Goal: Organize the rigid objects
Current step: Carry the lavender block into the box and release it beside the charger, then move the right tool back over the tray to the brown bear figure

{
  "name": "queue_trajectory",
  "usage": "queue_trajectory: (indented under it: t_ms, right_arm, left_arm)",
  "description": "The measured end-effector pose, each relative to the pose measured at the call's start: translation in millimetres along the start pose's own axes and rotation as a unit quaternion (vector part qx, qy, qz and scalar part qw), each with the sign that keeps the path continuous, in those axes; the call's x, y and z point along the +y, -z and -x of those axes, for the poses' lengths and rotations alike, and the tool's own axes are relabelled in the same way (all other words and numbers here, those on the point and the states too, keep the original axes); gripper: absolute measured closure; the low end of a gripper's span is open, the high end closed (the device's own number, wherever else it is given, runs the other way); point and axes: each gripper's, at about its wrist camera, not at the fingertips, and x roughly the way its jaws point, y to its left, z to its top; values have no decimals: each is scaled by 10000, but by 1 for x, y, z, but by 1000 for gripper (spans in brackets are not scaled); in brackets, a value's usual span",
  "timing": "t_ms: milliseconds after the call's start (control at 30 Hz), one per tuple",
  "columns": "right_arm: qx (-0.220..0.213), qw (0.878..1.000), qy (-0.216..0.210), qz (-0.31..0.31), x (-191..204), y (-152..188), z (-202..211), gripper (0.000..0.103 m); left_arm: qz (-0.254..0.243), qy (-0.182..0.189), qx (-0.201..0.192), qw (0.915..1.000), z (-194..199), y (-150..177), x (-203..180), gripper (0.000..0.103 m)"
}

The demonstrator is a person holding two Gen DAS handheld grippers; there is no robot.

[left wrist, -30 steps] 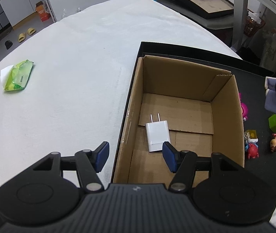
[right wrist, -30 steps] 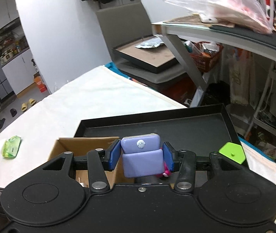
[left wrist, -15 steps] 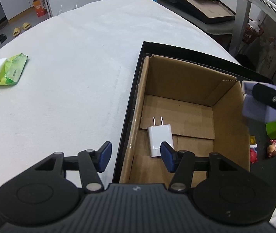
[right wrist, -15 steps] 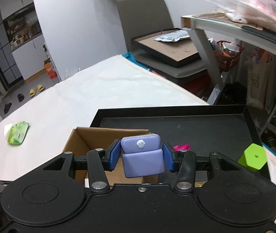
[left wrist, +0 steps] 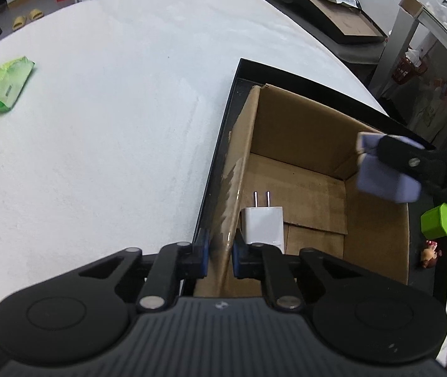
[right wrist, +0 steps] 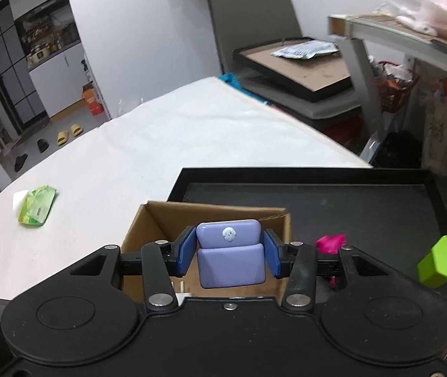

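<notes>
purple sofa toy [right wrist: 230, 257] hangs over the cardboard box [left wrist: 298, 188], pinched at its two flat sides by the right gripper [right wrist: 230, 256] fingers; it looks stiff, light, smooth plastic, so those sides are the sound hold. left gripper [left wrist: 218, 254] fingers are narrowed onto the box's thin wall, which may flex

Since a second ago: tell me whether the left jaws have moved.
Yes. The left gripper has closed on the near left wall of the cardboard box; earlier its jaws stood open on either side of that wall.
</notes>
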Motion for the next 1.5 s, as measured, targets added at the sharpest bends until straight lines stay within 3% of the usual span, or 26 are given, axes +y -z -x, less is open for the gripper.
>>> queue_trajectory:
  t_ms: [333,467,800,1133,1500]
  right_arm:
    - [300,9994,6,-180,17,-1,-33,58]
    - [474,9977,-309,-369,25,-7,-38,56]
    - [202,9994,-148,-225,24,-8,-17,56]
    - [-106,9989,144,-423,2,-16,12,55]
    - [-270,9968,371,-659,-38,-10,36,44]
  left_arm:
    - [128,186,60,9997,-2,-2,10,89]
    - [93,239,163,9995,-1,-6,12,89]
    - [114,167,141,9997,-2,-4,9,89]
    - [-119,-261,183,9994,4,1,-9,84]
    - [-154,-736,177,9970,7,8,-27,63]
